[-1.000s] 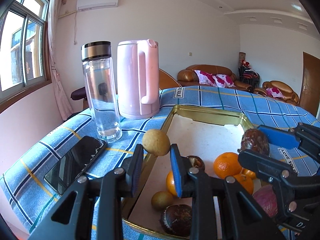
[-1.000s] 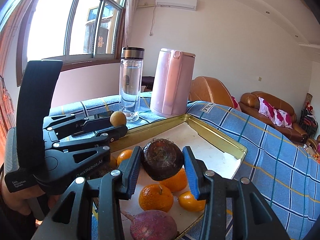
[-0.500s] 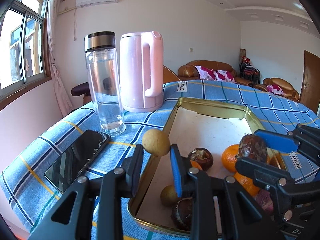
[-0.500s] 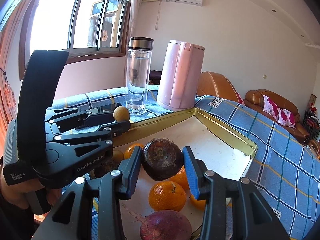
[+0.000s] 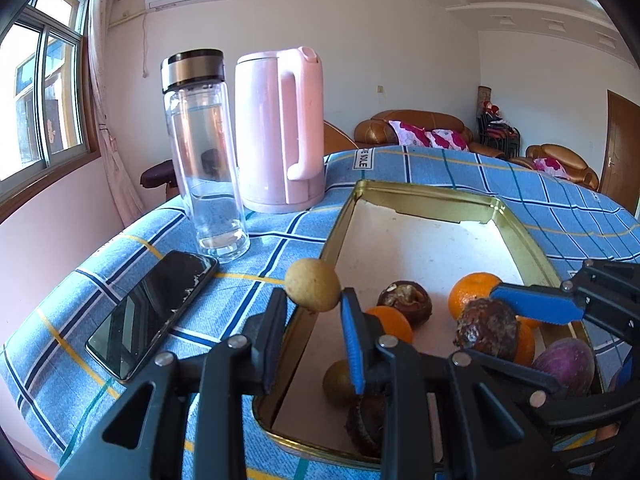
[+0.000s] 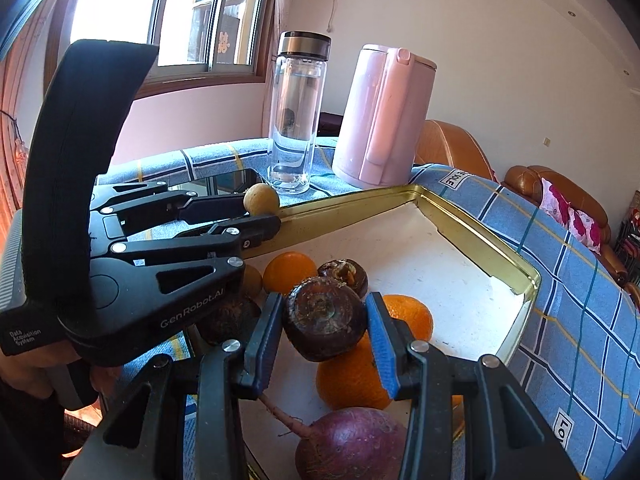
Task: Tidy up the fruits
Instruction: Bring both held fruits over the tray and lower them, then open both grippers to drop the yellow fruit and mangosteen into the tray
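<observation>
While both tongs hang over the tray's (image 5: 340, 216) near end, left tongs (image 5: 313, 312) clamp a longan (image 5: 313, 285) above its left rim; right tongs (image 6: 325, 320) clamp a dark chestnut (image 6: 324, 318) above oranges (image 6: 352, 376) and a purple root (image 6: 352, 444). Phone (image 5: 152, 312), bottle (image 5: 208, 152), kettle (image 5: 280, 128) stand beyond, toward the table's left edge.

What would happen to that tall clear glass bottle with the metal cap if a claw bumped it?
The tall clear glass bottle looks apt to tip: it is narrow and stands upright on soft blue checked cloth. Being glass, it would probably crack if it fell. The smooth wall likely offers a slippery grip.
</observation>
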`<state>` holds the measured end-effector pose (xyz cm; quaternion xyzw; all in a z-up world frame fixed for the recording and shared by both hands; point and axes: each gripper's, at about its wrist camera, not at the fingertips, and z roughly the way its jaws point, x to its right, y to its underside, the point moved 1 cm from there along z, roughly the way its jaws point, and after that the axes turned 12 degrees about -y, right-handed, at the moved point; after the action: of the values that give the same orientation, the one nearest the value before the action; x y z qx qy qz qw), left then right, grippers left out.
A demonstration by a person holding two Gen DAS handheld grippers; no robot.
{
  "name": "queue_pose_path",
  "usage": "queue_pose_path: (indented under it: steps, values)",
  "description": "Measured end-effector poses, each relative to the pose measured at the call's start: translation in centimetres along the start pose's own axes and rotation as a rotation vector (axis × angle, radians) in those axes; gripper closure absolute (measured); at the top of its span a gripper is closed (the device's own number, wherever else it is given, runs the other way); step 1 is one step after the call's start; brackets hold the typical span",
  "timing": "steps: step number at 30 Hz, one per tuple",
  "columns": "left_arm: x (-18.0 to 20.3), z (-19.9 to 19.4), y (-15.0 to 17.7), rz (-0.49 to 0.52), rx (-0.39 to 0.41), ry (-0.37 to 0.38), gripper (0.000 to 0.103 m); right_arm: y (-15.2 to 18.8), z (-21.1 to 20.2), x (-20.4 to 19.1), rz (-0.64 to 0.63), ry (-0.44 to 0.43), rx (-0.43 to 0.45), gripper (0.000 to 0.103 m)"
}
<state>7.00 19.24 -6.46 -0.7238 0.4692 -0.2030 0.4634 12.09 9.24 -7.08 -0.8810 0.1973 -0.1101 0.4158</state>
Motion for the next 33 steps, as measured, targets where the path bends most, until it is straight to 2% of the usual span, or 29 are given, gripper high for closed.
queue_pose_path:
  steps: [3,5,7,9,11,13,15,18,22,24,26,29,33]
  values:
    - [0.0,-0.2,0.0,0.001,0.002,-0.004,0.073,0.0,0.0,0.0,0.008,-0.017,-0.005,0.059]
    - [0.2,-0.3,0.1,0.009,0.005,-0.005,0.07,0.0,0.0,0.0,0.007,-0.01,-0.007,0.052]
    - [0.1,-0.6,0.1,0.005,0.006,-0.001,0.062,0.1,0.0,0.1,0.009,-0.003,-0.009,0.048]
    - [0.0,-1.0,0.1,-0.001,0.02,-0.018,0.041,0.2,-0.3,0.0,0.007,0.009,-0.001,0.045]
    - [-0.1,-1.6,-0.1,-0.003,0.04,-0.03,0.035,0.3,-0.8,0.1,0.012,0.019,0.011,0.043]
    - [-0.2,-2.1,-0.3,-0.005,0.051,-0.026,0.035,0.4,-1.5,0.1,0.016,0.026,0.026,0.042]
    - [-0.3,-2.8,-0.5,-0.013,0.068,-0.026,0.029,0.6,-2.4,0.4,0.024,0.046,0.041,0.042]
    - [-0.2,-4.0,-0.8,-0.022,0.095,-0.016,0.025,0.9,-4.0,1.2,0.054,0.067,0.07,0.041]
    - [0.2,-5.3,-1.1,-0.023,0.124,-0.004,0.022,1.2,-6.3,2.0,0.087,0.109,0.117,0.033]
    - [0.3,-5.8,-1.3,-0.031,0.135,-0.004,0.011,1.4,-7.3,2.3,0.099,0.12,0.137,0.032]
    - [0.5,-6.4,-1.4,-0.038,0.147,-0.001,0.007,1.6,-8.1,2.4,0.106,0.136,0.154,0.031]
    - [1.0,-7.1,-1.6,-0.039,0.155,0.016,0.004,2.0,-9.1,2.4,0.113,0.162,0.179,0.024]
    - [1.9,-8.1,-1.7,-0.021,0.178,0.023,0.002,2.6,-10.4,2.5,0.121,0.192,0.202,0.022]
